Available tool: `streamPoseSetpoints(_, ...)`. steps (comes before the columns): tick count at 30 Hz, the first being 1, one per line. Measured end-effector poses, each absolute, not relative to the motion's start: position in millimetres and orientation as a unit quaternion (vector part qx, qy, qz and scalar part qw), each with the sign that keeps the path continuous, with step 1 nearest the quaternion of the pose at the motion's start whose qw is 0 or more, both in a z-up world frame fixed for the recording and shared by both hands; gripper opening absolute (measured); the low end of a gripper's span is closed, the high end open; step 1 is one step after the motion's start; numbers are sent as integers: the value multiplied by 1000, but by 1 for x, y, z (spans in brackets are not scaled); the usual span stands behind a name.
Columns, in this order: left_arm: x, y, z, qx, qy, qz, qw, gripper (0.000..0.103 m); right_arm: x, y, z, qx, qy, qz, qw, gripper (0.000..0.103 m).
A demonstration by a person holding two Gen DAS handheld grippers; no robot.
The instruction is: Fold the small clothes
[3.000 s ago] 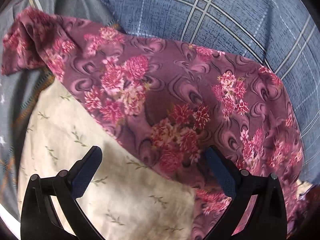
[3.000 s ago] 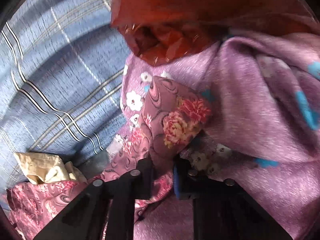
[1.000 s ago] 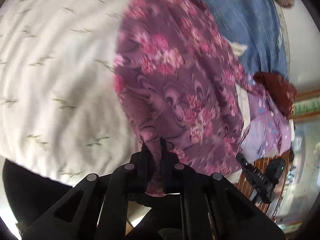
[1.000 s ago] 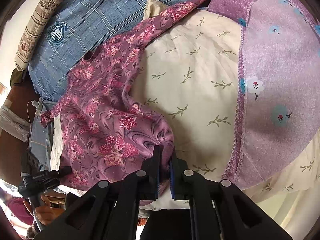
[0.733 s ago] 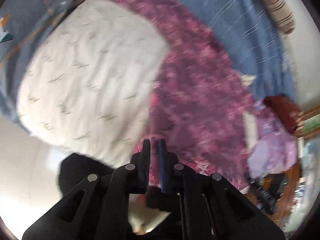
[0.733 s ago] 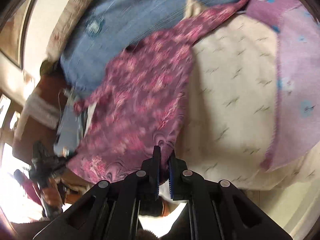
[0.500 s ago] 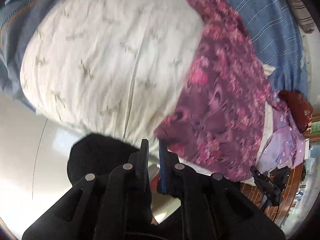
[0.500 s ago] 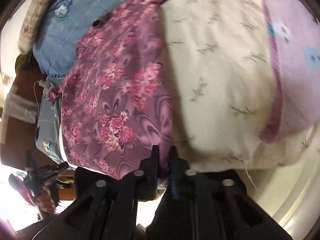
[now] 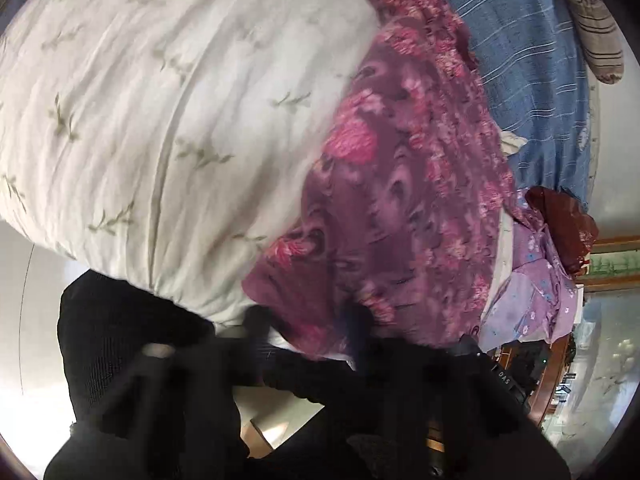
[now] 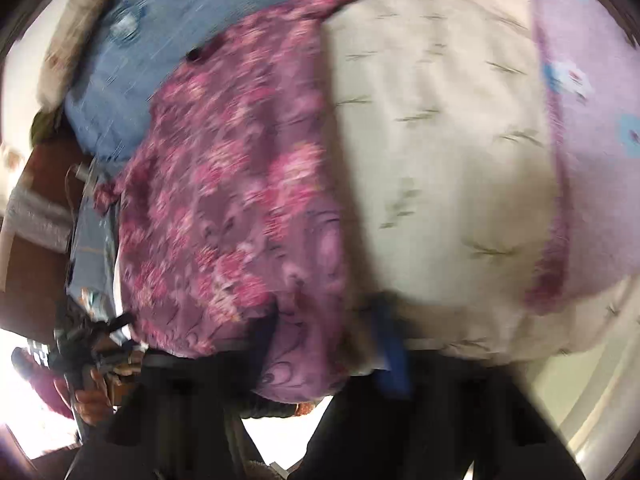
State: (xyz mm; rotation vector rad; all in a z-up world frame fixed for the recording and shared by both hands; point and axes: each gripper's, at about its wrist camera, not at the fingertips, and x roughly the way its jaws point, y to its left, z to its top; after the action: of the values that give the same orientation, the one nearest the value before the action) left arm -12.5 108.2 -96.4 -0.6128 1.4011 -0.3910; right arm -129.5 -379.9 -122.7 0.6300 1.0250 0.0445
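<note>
- While the floral garment (image 9: 400, 208) (image 10: 224, 208) is lying spread over one side of the cream quilt (image 9: 160, 120) (image 10: 440, 160), its near hem is hanging over the quilt's near edge.
- The left gripper (image 9: 306, 332) is hovering at that near edge of the quilt, its jaws standing apart with the hem showing between them; motion blur is hiding whether either one is touching the cloth.
- The right gripper (image 10: 326, 344) is likewise sitting at the quilt's near edge, jaws apart, with a corner of the garment drooping between them.
- A blue sheet (image 9: 532, 60) (image 10: 168, 40) is showing beyond the quilt's far side, under the garment's far end.
- A lilac cloth (image 10: 592, 160) (image 9: 528, 300) is lying over the quilt on the side opposite the garment.
- A dark red cloth (image 9: 560, 220) is resting past the lilac cloth, off the quilt.
</note>
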Motion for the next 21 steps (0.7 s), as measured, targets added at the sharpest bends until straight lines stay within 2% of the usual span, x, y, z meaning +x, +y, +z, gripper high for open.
streamPoseSetpoints(4, -23, 109, -56, -251, 591, -176, 746, 9, -147, -387, -85, 291, 429, 35, 855, 3)
streamPoseSetpoints(6, -26, 100, -59, -233, 607, -178, 739, 9, -157, -399, -70, 283, 414, 18, 865, 2)
streamPoseSetpoints(9, -33, 90, -81, -193, 650, -178, 713, 9, -158, -413, -90, 281, 450, -20, 848, 3)
streamPoseSetpoints(12, -44, 98, -80, -180, 648, -220, 706, 9, -155, -411, -117, 281, 495, -43, 821, 4)
streamPoseSetpoints(14, -42, 112, -64, -179, 622, -234, 726, 10, -157, -414, -117, 280, 497, -54, 820, 14)
streamPoseSetpoints(15, -36, 119, -54, -177, 604, -232, 741, 13, -159, -418, -111, 277, 489, -67, 825, 15)
streamPoseSetpoints(17, -16, 129, -38, -182, 573, -215, 770, 32, -159, -427, -95, 277, 458, -73, 841, 16)
streamPoseSetpoints(18, 2, 133, -33, -186, 558, -199, 784, 53, -157, -432, -87, 280, 443, -76, 849, 18)
streamPoseSetpoints(19, 17, 133, -32, -188, 551, -188, 791, 61, -151, -436, -80, 284, 430, -76, 854, 30)
streamPoseSetpoints(20, 32, 131, -34, -189, 548, -181, 795, 61, -142, -439, -74, 289, 418, -73, 858, 42)
streamPoseSetpoints(21, 52, 126, -39, -190, 553, -170, 793, 61, -135, -441, -72, 293, 409, -69, 861, 46)
